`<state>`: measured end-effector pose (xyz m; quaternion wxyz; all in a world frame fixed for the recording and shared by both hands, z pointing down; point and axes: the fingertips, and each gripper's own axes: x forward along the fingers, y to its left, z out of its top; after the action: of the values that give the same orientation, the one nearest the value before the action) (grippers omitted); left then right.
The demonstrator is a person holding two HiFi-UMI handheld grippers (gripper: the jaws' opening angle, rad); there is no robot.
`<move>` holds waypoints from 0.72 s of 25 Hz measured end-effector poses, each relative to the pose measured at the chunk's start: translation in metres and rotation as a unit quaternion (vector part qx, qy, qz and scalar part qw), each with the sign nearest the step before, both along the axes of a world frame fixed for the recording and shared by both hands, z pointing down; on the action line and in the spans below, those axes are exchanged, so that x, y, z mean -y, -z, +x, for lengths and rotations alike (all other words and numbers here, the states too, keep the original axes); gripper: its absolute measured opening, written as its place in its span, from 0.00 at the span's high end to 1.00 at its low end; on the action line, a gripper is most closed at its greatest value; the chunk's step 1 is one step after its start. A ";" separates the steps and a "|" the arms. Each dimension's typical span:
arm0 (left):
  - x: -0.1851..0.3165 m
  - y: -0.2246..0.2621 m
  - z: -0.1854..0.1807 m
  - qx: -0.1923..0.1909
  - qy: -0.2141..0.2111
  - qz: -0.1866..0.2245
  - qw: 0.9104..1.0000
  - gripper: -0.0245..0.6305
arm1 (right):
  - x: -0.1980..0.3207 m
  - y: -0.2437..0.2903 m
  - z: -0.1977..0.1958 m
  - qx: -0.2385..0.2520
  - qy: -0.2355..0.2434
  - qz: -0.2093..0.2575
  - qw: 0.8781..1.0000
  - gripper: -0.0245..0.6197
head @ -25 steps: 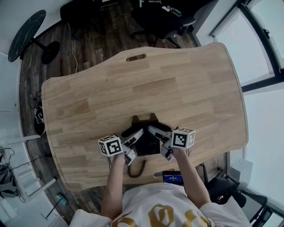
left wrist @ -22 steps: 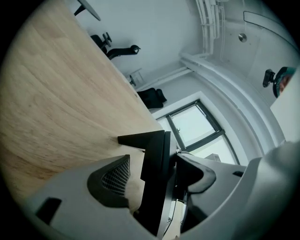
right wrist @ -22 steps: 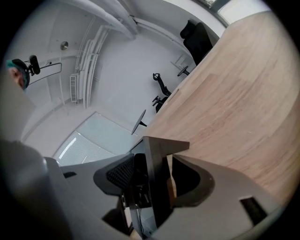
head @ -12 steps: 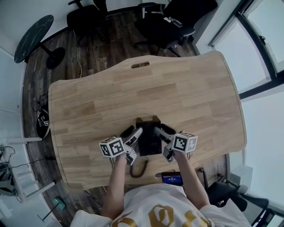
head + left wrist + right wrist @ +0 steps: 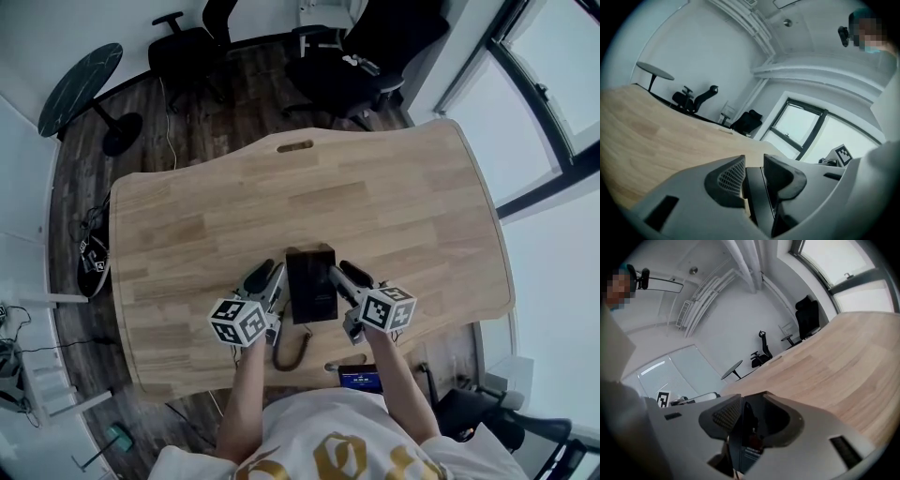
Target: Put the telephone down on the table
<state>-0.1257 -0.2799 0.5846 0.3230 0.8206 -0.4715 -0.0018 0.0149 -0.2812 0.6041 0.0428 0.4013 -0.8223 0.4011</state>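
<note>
The black telephone (image 5: 311, 284) is a flat rectangular body held between both grippers just above the wooden table (image 5: 403, 206), near its front edge. Its coiled cord (image 5: 292, 352) hangs toward the person. My left gripper (image 5: 264, 279) is at the telephone's left side, jaws closing, pads pressed on the dark edge (image 5: 758, 201). My right gripper (image 5: 345, 277) is at its right side, jaws also closing, with the telephone's edge (image 5: 739, 441) clamped between the pads. In the gripper views, the left gripper (image 5: 754, 161) and right gripper (image 5: 743, 404) each show the slab filling the gap.
The table has a handle slot (image 5: 294, 146) at its far edge. Black office chairs (image 5: 366, 56) and a round dark side table (image 5: 82, 80) stand beyond it. A small device with a blue screen (image 5: 364, 377) sits below the near table edge. Windows run along the right.
Both grippers stood wide around the telephone; now their jaws have narrowed onto its sides. Grippers and telephone have risen and shifted slightly away from the person.
</note>
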 end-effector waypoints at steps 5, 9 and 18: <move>-0.017 0.013 0.005 0.054 -0.009 0.021 0.998 0.90 | -0.019 0.019 0.003 -0.032 -0.002 0.042 0.999 0.88; -0.035 0.021 0.010 0.076 -0.013 0.028 0.997 0.95 | -0.035 0.034 0.006 -0.075 -0.007 0.081 0.994 0.93; -0.065 0.058 0.015 0.080 -0.014 0.068 0.994 0.95 | -0.069 0.066 0.008 -0.113 -0.012 0.123 0.986 0.94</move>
<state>-0.1111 -0.2147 0.5266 0.2272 0.8447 -0.4833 0.0363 0.0232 -0.2124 0.5384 0.0812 0.4559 -0.8504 0.2498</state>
